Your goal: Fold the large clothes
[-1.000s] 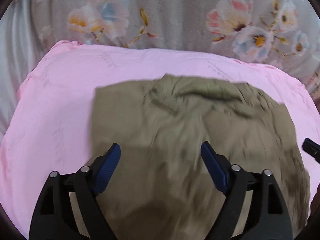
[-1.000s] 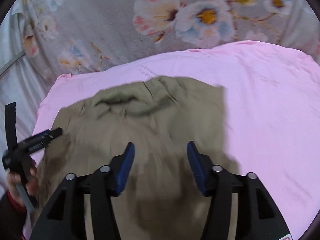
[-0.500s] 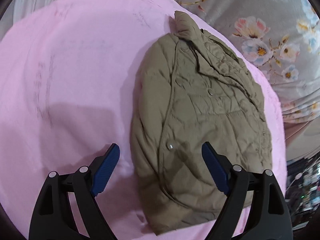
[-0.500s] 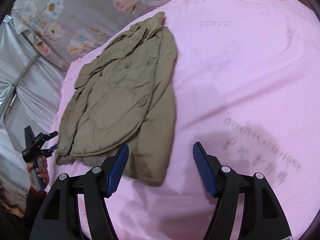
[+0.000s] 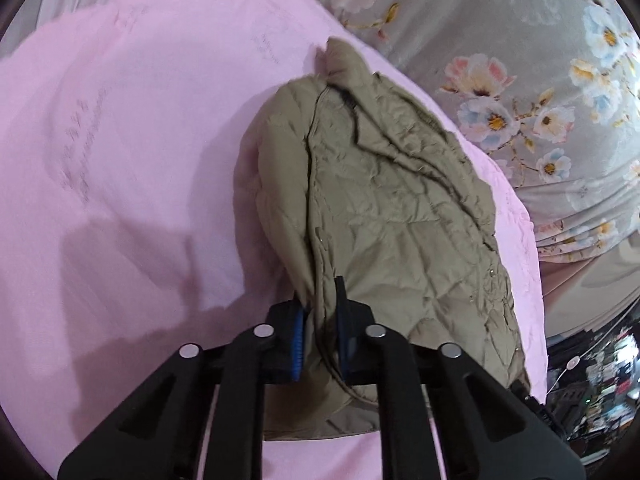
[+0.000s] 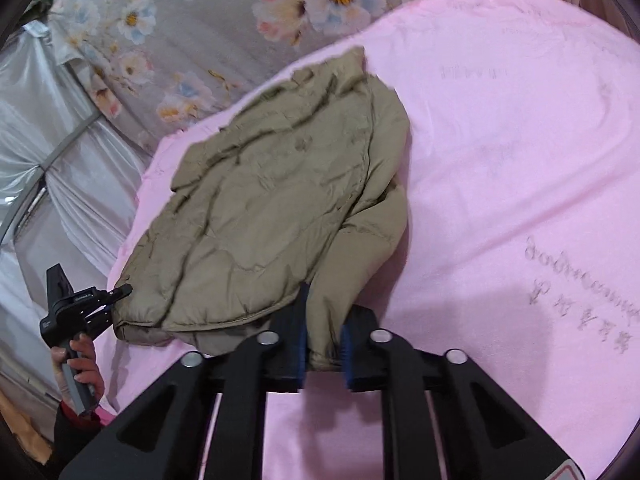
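Fingers (image 5: 343,312) of the left gripper (image 5: 320,336) are closing on the jacket (image 5: 392,216) hem; the right gripper (image 6: 323,344) closes on what is probably a sleeve cuff, ready for folding. Olive, quilted and puffy, the jacket lies on a soft pink blanket (image 6: 500,152) over a floral bed cover (image 5: 520,40).

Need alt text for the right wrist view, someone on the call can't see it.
The right gripper is closing its jaws on a fold at the near edge of an olive quilted jacket lying on a pink sheet. At far left, a hand holds the left gripper at the jacket's other corner.
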{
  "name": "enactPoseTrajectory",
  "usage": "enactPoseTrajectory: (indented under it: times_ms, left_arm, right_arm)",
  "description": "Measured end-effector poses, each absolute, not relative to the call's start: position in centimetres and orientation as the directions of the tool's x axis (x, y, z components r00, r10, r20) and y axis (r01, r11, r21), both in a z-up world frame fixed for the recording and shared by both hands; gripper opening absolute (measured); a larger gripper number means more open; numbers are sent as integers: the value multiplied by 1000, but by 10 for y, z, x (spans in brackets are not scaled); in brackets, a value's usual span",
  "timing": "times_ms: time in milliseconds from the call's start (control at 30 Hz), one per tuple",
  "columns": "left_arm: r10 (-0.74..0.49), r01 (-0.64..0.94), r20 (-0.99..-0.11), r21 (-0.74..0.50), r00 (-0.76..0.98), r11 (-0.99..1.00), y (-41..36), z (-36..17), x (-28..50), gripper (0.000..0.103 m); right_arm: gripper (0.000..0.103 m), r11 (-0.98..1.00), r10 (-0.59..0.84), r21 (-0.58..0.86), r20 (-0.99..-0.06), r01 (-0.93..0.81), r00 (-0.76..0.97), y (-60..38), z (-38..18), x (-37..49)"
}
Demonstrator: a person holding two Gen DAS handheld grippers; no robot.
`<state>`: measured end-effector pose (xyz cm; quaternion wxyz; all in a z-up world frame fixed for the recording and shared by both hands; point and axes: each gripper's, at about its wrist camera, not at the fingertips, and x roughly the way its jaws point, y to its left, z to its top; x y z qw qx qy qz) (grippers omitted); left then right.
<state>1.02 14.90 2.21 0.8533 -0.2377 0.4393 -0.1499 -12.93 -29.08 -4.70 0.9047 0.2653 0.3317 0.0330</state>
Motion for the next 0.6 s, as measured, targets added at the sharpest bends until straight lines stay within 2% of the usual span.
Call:
enactPoseTrajectory:
  times_ms: [133, 467, 600]
  left_arm:
    - [-481, 141, -622, -514, 618, 846, 154, 66, -18, 6]
    - [-522, 333, -371, -466, 768, 820, 191, 199, -124, 7]
    - [-497, 345, -344, -418, 796, 841, 182, 230, -116, 8]
  right_arm:
    - [7, 860, 234, 509, -461, 40, 856, -297, -7, -164]
    - [7, 902, 229, 401, -131, -159, 965, -286, 122, -260]
    - [7, 895, 219, 412, -76, -169, 973, -288, 156, -249]
